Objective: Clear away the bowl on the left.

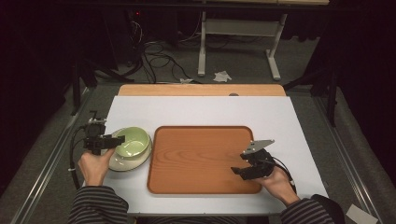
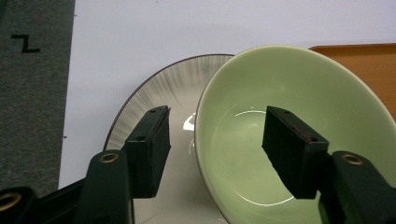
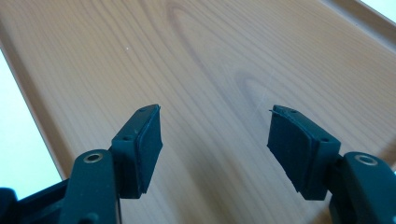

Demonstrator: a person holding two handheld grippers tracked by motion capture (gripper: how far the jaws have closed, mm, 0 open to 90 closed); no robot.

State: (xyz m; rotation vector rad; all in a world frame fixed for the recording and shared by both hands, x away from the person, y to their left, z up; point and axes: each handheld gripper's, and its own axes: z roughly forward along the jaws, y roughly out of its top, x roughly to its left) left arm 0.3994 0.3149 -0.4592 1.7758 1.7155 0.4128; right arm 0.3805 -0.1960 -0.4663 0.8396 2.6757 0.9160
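Left gripper (image 2: 212,149) straddles the green bowl's (image 1: 132,141) rim, jaws wide and not yet pressing.

The bowl sits tilted on a white plate (image 1: 122,163) near the desk's left edge, just beside the wooden tray (image 1: 201,158). Right gripper (image 1: 239,171) hovers open and empty over the tray's front right part. Nothing appears gripped or lifted yet; closing on the rim and moving the bowl, probably onto the bare tray, seems left.

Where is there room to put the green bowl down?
The brown wooden tray is bare apart from the right gripper over its near right part. The white table mat behind the tray is free. The round white plate under the green bowl is crowded.
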